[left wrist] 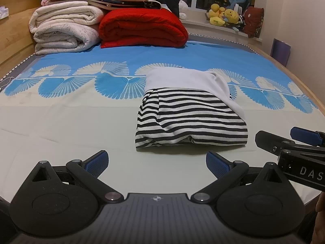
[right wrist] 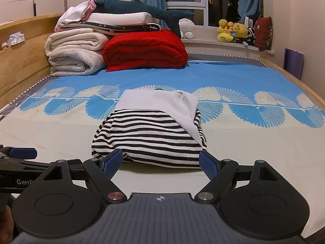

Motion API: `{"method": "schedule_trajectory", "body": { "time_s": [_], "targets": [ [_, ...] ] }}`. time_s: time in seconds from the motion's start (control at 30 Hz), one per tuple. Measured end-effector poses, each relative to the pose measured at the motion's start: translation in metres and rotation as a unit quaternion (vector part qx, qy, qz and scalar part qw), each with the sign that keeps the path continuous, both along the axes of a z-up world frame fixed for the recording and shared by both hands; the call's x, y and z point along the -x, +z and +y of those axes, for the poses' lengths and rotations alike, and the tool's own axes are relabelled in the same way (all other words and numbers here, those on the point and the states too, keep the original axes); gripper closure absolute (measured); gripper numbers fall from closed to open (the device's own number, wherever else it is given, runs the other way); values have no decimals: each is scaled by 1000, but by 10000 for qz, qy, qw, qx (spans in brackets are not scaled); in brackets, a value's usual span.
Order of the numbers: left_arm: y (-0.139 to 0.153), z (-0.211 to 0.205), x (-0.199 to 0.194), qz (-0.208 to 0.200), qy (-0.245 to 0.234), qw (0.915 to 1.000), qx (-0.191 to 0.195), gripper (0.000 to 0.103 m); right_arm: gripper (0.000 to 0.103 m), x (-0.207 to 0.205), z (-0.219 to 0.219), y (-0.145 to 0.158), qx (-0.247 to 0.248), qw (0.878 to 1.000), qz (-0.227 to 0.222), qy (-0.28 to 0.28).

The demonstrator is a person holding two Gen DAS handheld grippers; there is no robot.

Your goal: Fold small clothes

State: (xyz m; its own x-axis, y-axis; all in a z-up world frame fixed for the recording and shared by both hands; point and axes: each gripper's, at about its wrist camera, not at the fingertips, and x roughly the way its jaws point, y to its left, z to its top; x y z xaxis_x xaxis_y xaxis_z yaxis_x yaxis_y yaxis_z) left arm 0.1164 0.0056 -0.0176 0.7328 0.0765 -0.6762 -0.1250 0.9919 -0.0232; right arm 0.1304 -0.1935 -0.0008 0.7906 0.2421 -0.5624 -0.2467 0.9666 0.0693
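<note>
A folded black-and-white striped garment lies on the bed sheet, with a plain white layer draped over its far half and right side. My left gripper stands open just in front and to the left of it, nothing between its blue pads. My right gripper is open too, its pads flanking the garment's near edge without pressing it. In the left wrist view the right gripper's fingers show at the right; in the right wrist view a left fingertip shows at the left.
A stack of folded blankets and a red quilt fill the bed's far left, topped by a plush shark. Wooden bed rails run along both sides. Plush toys sit on the windowsill. The blue-patterned sheet spreads around the garment.
</note>
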Motion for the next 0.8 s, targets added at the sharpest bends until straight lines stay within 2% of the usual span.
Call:
{"method": "schedule_trajectory", "body": {
  "time_s": [0.8],
  "targets": [
    [-2, 1, -1, 20, -20, 10000, 12, 1, 19, 0, 1, 0, 5, 10000, -1, -8]
  ]
}}
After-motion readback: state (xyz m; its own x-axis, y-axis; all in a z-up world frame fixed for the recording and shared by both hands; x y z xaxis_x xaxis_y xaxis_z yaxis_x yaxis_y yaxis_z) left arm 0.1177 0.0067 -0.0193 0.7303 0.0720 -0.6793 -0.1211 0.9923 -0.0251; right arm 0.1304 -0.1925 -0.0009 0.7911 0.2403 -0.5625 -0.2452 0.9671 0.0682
